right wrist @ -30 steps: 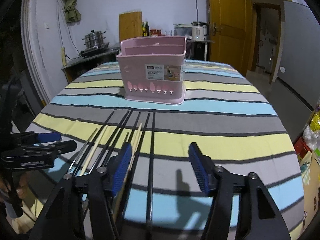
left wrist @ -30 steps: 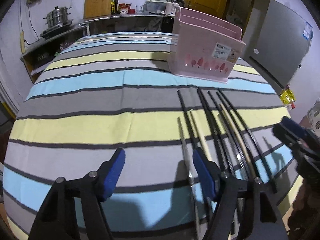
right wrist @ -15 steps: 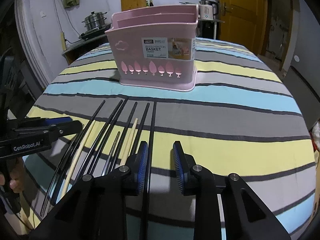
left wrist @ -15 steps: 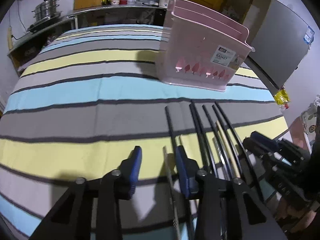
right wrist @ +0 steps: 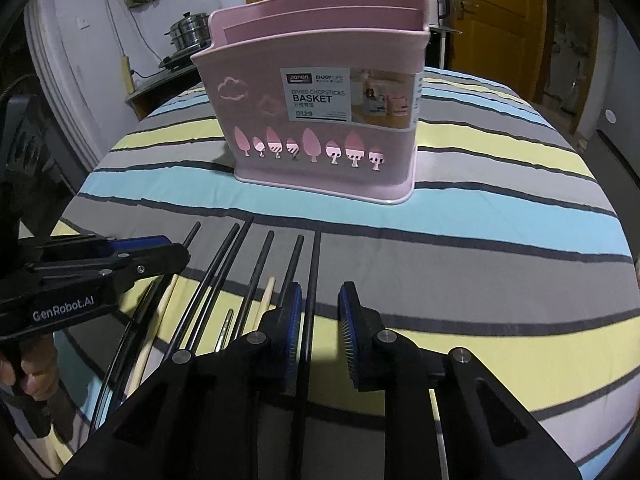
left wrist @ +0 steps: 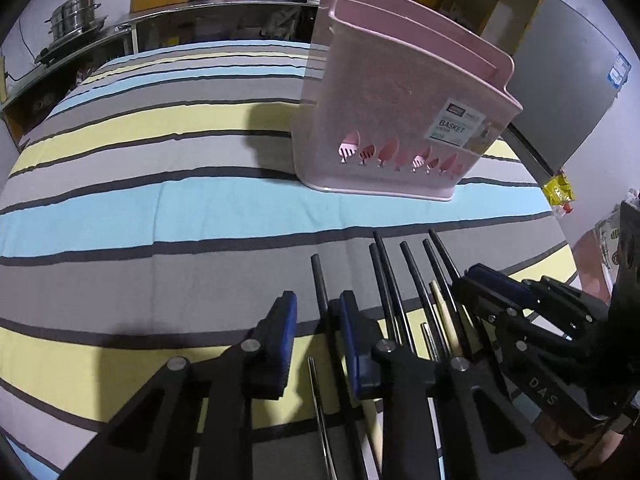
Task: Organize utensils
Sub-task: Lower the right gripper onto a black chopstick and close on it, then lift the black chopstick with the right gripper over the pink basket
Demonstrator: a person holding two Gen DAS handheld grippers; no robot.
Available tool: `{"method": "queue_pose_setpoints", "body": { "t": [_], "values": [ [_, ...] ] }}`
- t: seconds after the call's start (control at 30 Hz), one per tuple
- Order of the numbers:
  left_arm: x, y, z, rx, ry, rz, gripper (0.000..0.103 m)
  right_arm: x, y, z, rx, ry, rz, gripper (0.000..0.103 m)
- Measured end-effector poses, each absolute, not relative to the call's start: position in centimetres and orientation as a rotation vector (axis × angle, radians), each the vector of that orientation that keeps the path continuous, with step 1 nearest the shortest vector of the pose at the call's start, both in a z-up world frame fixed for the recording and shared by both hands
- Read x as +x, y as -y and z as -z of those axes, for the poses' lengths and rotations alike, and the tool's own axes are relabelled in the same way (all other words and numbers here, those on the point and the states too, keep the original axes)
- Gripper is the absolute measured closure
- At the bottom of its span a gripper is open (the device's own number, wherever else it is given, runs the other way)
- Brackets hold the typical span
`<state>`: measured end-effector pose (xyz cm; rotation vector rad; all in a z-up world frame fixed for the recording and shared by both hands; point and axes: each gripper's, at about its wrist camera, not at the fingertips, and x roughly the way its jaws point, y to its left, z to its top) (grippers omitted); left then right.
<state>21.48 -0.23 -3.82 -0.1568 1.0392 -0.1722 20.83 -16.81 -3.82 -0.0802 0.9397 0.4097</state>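
We close both jaws: left gripper (left wrist: 318, 336) and right gripper (right wrist: 320, 326) each straddle a black chopstick (right wrist: 310, 292), not yet pinched, bound for the pink basket (right wrist: 320, 120).

The cloth (right wrist: 480, 208) over the bench is banded in grey, pale yellow and light blue, with thin dark lines between the bands. The basket (right wrist: 320, 120) is pink, cut with tree and cloud shapes and bearing a white label with dark lettering. Most chopsticks (right wrist: 256, 276) are black; one chopstick (right wrist: 266, 300) is pale wood. The fingers (left wrist: 280, 336) are black with blue pads. The door (right wrist: 496, 12) is amber-yellow.
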Motion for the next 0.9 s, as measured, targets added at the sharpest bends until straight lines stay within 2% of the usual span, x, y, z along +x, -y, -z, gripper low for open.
{"method": "queue_pose_setpoints", "body": {
  "t": [0.17, 0.43, 0.47, 0.5, 0.57, 0.9],
  "values": [
    [21.8, 0.7, 3.8, -0.125, -1.043, 0.162, 0.088, 21.5, 16.6, 3.9, -0.087, -0.951, -0.401, 0.088],
    [22.8, 2.2, 3.3, -0.026, -1.081, 0.173, 0.088, 22.4, 15.7, 3.7, -0.134, -0.997, -0.407, 0.088],
    [22.9, 2.3, 3.2, -0.023, -1.082, 0.174, 0.088, 22.4, 15.7, 3.7, -0.137, -0.999, -0.407, 0.09],
    [23.0, 2.2, 3.1, -0.026, -1.082, 0.173, 0.089, 22.5, 15.6, 3.7, -0.141, -0.999, -0.409, 0.097],
    [23.0, 2.2, 3.0, -0.034, -1.08, 0.17, 0.096, 22.5, 15.5, 3.7, -0.13, -1.003, -0.415, 0.097],
    [23.2, 0.9, 0.5, -0.143, -1.051, 0.204, 0.098, 22.3, 16.8, 1.9, -0.072, -0.978, -0.431, 0.098]
  ]
}}
